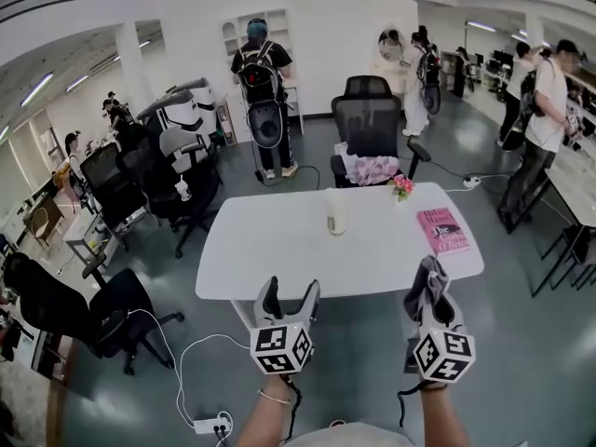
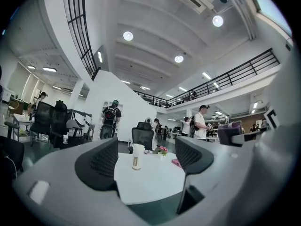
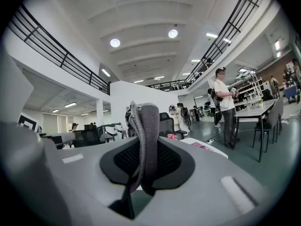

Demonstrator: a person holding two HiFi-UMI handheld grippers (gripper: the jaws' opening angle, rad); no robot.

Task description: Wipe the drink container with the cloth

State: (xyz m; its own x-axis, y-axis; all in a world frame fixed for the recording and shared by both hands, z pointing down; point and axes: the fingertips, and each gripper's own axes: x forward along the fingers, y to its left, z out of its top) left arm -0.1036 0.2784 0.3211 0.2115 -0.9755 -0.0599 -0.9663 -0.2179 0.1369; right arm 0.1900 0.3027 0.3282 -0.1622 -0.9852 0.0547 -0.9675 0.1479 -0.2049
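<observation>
A pale drink cup (image 1: 335, 212) with a brown band stands upright near the far middle of the white table (image 1: 270, 250); the left gripper view shows the cup (image 2: 137, 156) between the jaws, far off. My left gripper (image 1: 289, 296) hovers open and empty before the table's near edge. My right gripper (image 1: 430, 280) is shut on a grey cloth (image 1: 430, 291) that sticks up between the jaws; in the right gripper view the cloth (image 3: 146, 145) hangs folded over them. Both grippers are well short of the cup.
A pink book (image 1: 441, 229) lies at the table's right end, a small pot of pink flowers (image 1: 401, 186) behind it. A black office chair (image 1: 371, 124) stands beyond the table, more chairs (image 1: 140, 180) at left. Several people stand around. A power strip (image 1: 210, 425) lies on the floor.
</observation>
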